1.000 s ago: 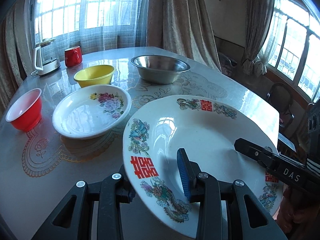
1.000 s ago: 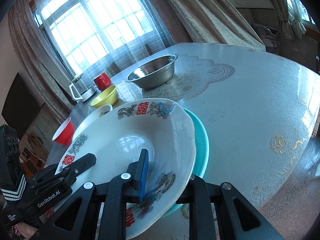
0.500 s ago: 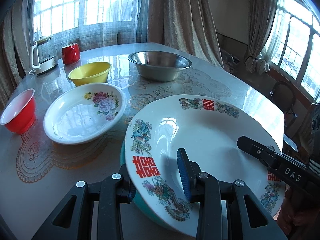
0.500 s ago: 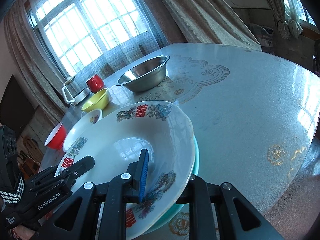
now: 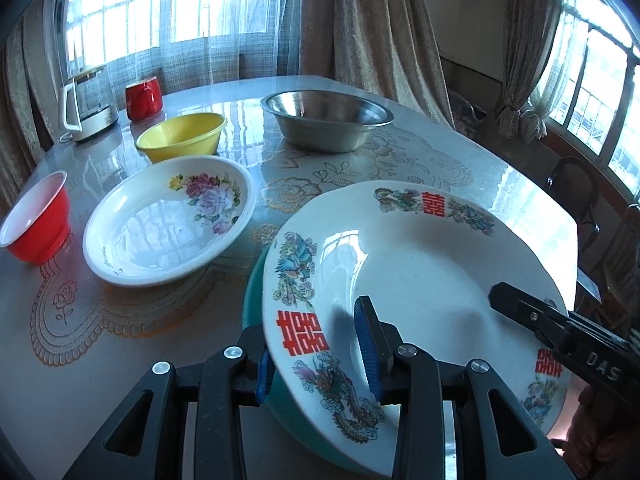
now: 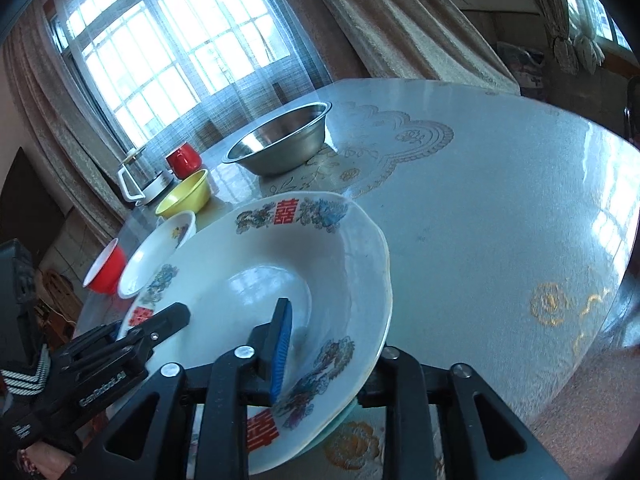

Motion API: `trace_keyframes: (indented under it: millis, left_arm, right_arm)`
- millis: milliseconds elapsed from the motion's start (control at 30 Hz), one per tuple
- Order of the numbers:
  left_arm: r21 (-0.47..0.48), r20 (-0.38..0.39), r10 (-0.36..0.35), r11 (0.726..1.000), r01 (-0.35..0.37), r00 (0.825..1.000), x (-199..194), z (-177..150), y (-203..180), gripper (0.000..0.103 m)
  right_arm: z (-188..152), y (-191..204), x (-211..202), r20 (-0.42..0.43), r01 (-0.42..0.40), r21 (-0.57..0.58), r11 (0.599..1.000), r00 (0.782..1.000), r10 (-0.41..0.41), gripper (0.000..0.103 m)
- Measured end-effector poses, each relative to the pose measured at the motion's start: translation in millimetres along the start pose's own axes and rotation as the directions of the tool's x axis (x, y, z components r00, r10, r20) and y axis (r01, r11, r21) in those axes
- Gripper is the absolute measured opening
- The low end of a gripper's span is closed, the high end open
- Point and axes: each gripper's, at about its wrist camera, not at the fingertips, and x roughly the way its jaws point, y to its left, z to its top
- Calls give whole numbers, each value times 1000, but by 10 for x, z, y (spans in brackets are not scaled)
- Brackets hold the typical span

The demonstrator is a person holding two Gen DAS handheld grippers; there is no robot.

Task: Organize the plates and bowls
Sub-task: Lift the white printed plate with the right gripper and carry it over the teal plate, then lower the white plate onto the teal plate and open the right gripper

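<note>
Both tongs are on the same item: the large white ceramic plate with red double-happiness characters and dragon-phoenix print [image 5: 420, 264]. The left tongs [image 5: 316, 356] are clamped across the plate's near-left rim, one blue pad on top and one under. The right tongs [image 6: 320, 354] are clamped on its opposite rim the same way, blue pad inside the well, other finger below the edge.

The plate sits directly over a teal plate [image 5: 256, 292], of which only a crescent shows at the left edge and bottom. It looks slightly tilted, and whether it is fully seated or just above the teal one is hard to tell from these fisheye angles.

Step in hand, as I judge it: stacking the big plate onto the teal plate, at the lowering or seating stage.

The next move calls for levelling the plate, centring it on the teal rim, then spreading both tongs and backing out low without dragging the plate sideways. Glazed ceramic is slippery, so release evenly on both sides.

Left to organize on the glossy lace-patterned surface [image 5: 400, 160]:
- white shallow floral dish [image 5: 168, 220], just left of the stack
- red plastic bowl [image 5: 36, 224], far left
- yellow plastic bowl [image 5: 182, 136], behind the floral dish
- stainless steel bowl [image 5: 326, 118], at the back

A red mug [image 5: 144, 98] and a glass kettle [image 5: 86, 102] stand at the rear by the window.
</note>
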Motion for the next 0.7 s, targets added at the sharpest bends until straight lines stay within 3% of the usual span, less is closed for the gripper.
trace_keyframes:
  millis: [267,500,700]
  left_arm:
    - [83,51,79,993,-83,996,-146,-15,-9,35]
    - [81,68,59,995,-65,996,-280,-119,40,32]
    - [81,77,62,994,-68,995,-261,-121,23,32]
  right_arm:
    - [-89,-41,-147,-8,-33,18,999,999,33,28]
    - [-140,-44,-192,1,-22,36,999,1000,22,19]
    - [-98,-48,-145,13,-1,47,999,1000,1,18]
